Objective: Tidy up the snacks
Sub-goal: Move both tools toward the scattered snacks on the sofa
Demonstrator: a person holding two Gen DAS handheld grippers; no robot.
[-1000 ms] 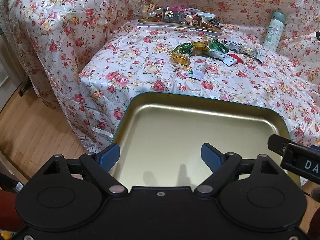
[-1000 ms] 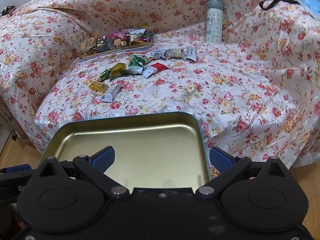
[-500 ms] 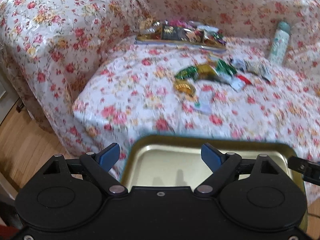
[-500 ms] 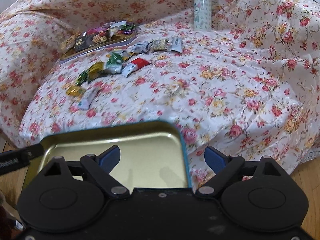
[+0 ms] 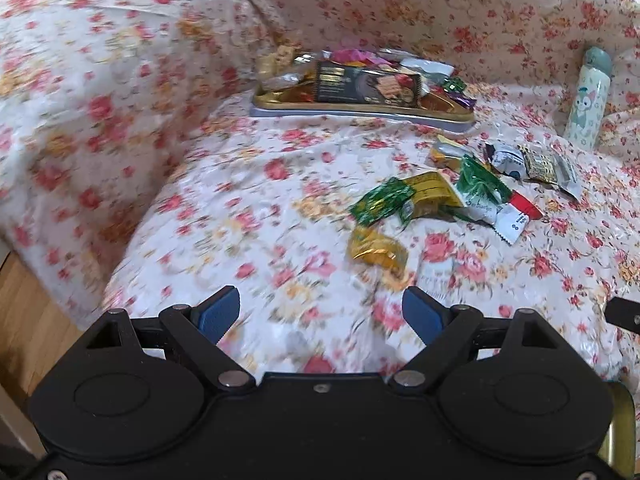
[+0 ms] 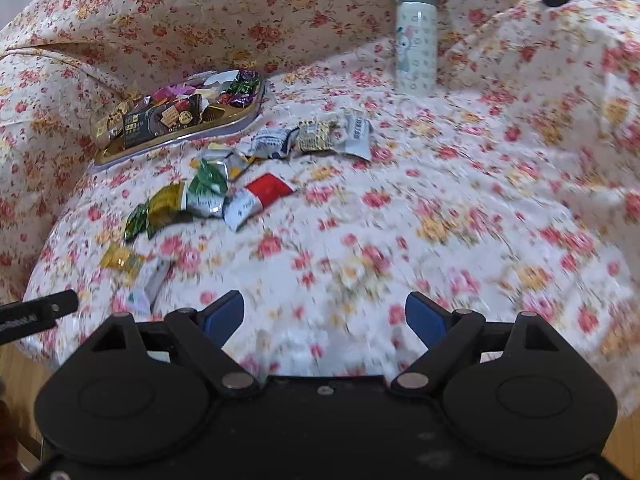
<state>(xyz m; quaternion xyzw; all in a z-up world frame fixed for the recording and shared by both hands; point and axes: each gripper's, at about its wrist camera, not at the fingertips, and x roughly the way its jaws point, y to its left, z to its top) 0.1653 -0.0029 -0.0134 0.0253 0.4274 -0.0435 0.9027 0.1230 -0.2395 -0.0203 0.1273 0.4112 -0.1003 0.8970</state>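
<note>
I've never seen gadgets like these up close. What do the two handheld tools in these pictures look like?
Both look alike. The left tool and the right tool each have a matte black plastic body with two round raised discs, angular black link arms joined by silver pins, and two blue finger pads at the tips. A black bar with white lettering is the left tool's edge seen from the right. No sleeves or cables show.

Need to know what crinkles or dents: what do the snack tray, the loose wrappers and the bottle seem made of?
Snack tray: likely tin, glossy gold inside.
Loose wrappers: shiny foil or plastic film, creased with glints.
Bottle: smooth printed body, metal or plastic unclear.
</note>
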